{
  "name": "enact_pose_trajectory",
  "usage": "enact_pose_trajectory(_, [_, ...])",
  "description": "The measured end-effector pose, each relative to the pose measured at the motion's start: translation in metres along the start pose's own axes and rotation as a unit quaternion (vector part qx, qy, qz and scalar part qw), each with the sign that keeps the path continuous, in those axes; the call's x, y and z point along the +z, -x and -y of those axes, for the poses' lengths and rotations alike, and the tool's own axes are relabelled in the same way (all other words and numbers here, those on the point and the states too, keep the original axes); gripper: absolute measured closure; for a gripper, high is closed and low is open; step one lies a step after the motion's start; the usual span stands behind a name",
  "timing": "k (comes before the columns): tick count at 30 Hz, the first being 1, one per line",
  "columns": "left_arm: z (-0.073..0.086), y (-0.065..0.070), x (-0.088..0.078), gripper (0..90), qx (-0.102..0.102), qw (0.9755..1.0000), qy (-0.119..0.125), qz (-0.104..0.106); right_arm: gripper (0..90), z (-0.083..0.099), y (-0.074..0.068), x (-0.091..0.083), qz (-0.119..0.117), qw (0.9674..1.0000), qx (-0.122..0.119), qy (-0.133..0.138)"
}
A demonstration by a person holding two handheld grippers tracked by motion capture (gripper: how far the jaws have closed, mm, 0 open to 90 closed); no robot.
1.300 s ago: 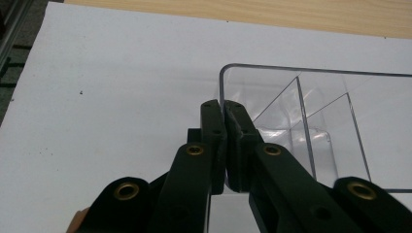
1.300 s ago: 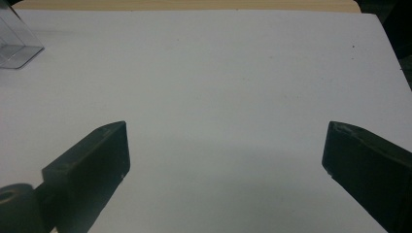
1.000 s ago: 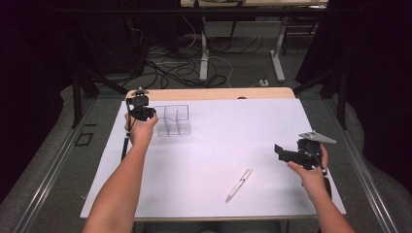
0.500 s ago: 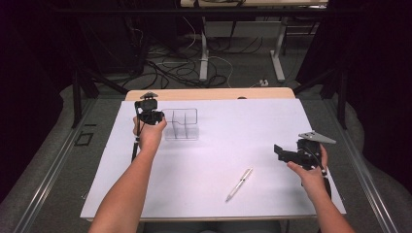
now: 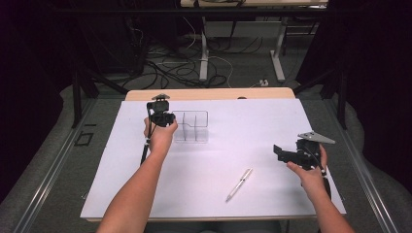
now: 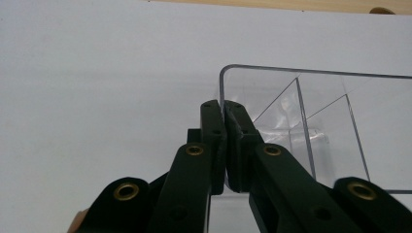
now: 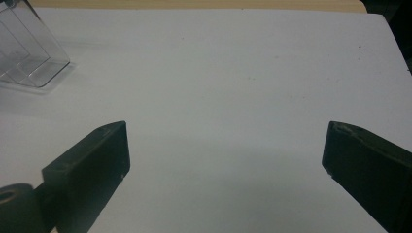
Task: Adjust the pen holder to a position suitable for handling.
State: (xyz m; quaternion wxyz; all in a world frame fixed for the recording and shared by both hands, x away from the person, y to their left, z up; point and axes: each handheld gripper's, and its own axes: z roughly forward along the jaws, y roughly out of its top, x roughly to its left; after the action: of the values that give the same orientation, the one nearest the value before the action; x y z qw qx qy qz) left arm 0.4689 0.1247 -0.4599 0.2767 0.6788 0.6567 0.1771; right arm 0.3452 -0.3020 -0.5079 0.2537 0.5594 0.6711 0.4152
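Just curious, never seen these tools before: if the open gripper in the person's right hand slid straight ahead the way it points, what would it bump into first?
Probably nothing soon: the right gripper faces bare white sheet. The clear organizer sits off to one side; depth is uncertain.

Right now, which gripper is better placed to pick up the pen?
Right. The right gripper has its jaws open and is nearer the pen. The left gripper is shut on the clear organizer wall.

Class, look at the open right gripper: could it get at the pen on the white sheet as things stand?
Probably yes. The right gripper is open and holds nothing, and the pen lies alone on the bare sheet nearby, with nothing between them.
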Motion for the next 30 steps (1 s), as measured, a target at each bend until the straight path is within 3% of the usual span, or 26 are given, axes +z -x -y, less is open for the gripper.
enact_pose_trajectory(10, [0.006, 0.017, -0.006, 88.2, 0.0, 0.9999, -0.001, 0.013, 3.0, 0.001, 0.0, 0.001, -0.001, 1.0, -0.006, 0.0])
enact_pose_trajectory(14, [0.008, 0.024, -0.01, 88.2, 0.01, 0.9997, -0.002, 0.02, 3.0, 0.0, 0.0, 0.0, -0.003, 0.9999, -0.01, 0.0])
enact_pose_trajectory(30, [0.023, 0.031, -0.016, 88.0, 0.031, 0.999, 0.0, 0.033, 3.1, 0.001, -0.001, 0.0, -0.004, 1.0, -0.005, -0.002])
